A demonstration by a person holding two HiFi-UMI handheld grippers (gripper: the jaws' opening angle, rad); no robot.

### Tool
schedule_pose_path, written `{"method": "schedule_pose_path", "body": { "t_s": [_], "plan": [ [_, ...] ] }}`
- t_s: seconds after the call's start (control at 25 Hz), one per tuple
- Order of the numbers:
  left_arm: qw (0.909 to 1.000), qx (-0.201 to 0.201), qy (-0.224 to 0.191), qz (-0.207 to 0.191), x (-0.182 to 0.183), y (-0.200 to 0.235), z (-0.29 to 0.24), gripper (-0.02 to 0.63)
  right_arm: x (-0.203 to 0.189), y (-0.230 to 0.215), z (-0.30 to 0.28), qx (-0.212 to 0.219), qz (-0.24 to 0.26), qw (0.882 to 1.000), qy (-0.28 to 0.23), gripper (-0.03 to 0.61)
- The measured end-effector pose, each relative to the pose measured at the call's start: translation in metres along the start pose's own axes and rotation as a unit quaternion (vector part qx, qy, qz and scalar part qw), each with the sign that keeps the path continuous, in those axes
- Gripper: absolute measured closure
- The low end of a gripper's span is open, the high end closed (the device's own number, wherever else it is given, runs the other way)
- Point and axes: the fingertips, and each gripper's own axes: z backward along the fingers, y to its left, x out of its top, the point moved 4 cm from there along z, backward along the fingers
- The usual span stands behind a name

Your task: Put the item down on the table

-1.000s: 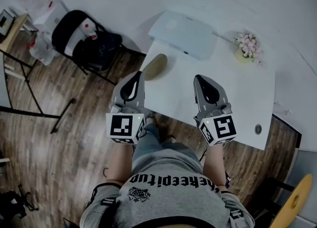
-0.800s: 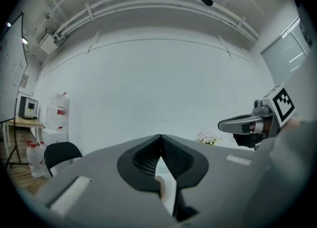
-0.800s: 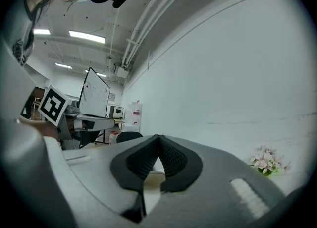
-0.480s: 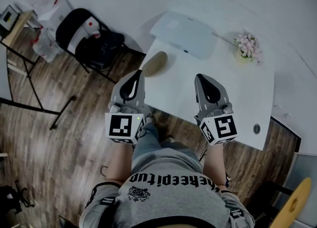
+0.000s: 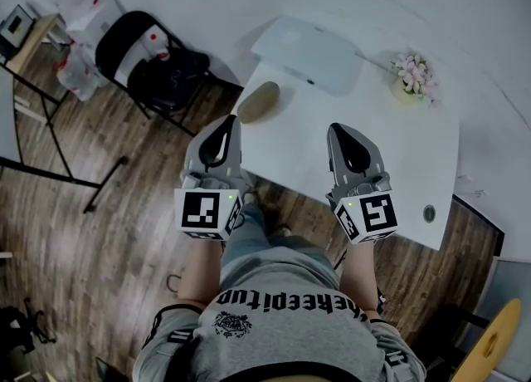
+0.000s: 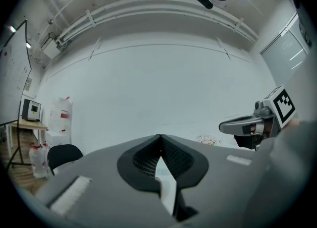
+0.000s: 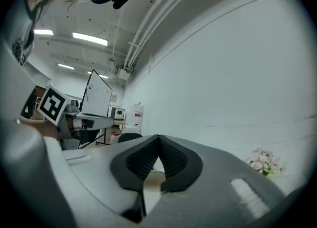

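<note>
A tan oval item (image 5: 258, 102) lies on the white table (image 5: 398, 156) near its left corner, apart from both grippers. My left gripper (image 5: 230, 124) hovers just short of it, over the table's near edge, jaws shut and empty; in the left gripper view its tips (image 6: 160, 138) meet. My right gripper (image 5: 337, 131) is held over the table's middle, also shut with nothing between the fingers (image 7: 158, 138). Each gripper shows in the other's view: the right gripper (image 6: 246, 125) and the left gripper (image 7: 74, 118).
A white flat box (image 5: 309, 55) lies at the table's far edge and a small pot of pink flowers (image 5: 415, 75) stands at the far right. A black chair (image 5: 149, 61) with bags stands left of the table. Wooden floor lies below the near edge.
Both grippers stay shut and hold their places. Only the head view has drifted slightly; the tan item lies where it was.
</note>
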Motion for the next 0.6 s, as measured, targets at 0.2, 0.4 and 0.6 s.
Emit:
{"method": "schedule_pose_path", "body": {
  "t_s": [0.2,0.4,0.6],
  "plan": [
    [1.0,0.005,-0.005,0.001,0.001,-0.002,0.004,0.595,-0.001,0.0,0.005,0.001,-0.002,1.0,-0.003,0.581],
    [0.9999,0.01,-0.009,0.001,0.001,-0.005,0.008,0.595,-0.001,0.0,0.01,0.002,-0.001,1.0,-0.004,0.581],
    [0.9999,0.012,-0.007,0.002,0.0,-0.006,0.011,0.595,-0.002,0.002,0.013,0.005,-0.002,1.0,-0.004,0.581]
  ]
}}
